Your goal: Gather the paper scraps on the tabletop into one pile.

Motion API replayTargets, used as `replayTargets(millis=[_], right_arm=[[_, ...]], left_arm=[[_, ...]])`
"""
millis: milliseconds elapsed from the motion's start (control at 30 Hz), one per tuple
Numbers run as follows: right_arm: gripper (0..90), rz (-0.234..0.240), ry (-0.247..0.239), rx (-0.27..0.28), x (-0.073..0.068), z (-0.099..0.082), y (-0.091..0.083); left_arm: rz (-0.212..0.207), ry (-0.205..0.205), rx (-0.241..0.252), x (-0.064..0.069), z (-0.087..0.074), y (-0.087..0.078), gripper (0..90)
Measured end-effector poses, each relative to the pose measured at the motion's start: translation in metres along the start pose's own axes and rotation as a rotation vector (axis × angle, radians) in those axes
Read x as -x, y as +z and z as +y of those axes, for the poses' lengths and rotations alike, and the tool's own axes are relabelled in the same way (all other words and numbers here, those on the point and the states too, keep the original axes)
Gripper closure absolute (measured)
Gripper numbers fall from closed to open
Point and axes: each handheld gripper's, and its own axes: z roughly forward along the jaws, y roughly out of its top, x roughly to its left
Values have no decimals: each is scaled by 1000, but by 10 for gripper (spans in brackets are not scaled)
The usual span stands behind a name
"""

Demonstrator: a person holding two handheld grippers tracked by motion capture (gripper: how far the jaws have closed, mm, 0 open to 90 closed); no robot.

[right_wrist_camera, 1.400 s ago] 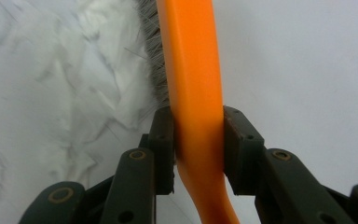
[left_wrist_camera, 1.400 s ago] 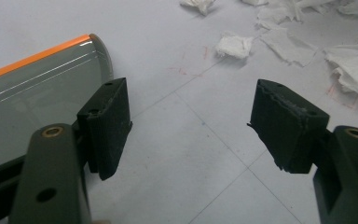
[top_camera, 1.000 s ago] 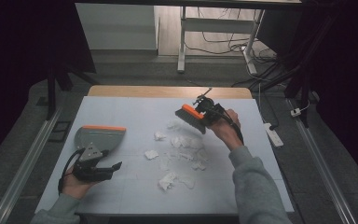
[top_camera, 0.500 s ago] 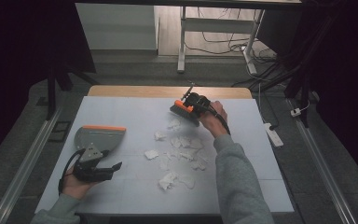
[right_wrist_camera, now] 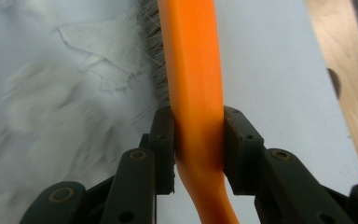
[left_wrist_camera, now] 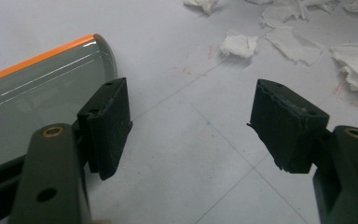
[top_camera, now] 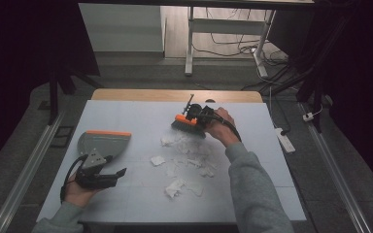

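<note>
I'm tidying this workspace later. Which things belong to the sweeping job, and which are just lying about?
In the job:
- brush, clamped in the right tool
- paper scraps
- dustpan, by the open left tool

Lying about:
- power strip on the floor
- cables behind the table

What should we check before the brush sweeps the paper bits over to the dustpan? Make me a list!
1. Brush held tight: ok. The right tool is shut on the brush, its orange handle between both jaws.
2. Bristles at the pile: ok. The brush sits at the far edge of the paper scraps.
3. Dustpan ready: not ok. The dustpan lies on the table, but the left tool is open beside it, gripping nothing.
4. Dustpan facing the scraps: cannot tell.
5. Path clear: ok. Bare table lies between scraps and dustpan.
6. Scraps all on the table: ok, none seen over the edge.
</note>
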Motion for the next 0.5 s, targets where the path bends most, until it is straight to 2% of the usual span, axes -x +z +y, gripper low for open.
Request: replayTargets(millis=[267, 300, 367, 500], right_arm=[[677, 78, -72, 37, -30, -22, -20], [676, 91, -69, 50, -33, -25, -24], [677, 64, -52, 77, -37, -28, -33], [675, 30, 29, 165, -34, -33, -49]], left_arm=[[1, 0, -1, 0, 0, 0, 299], [2, 1, -2, 0, 0, 0, 299], [3, 1, -2, 0, 0, 0, 299], [5, 0, -2, 0, 0, 0, 300]])
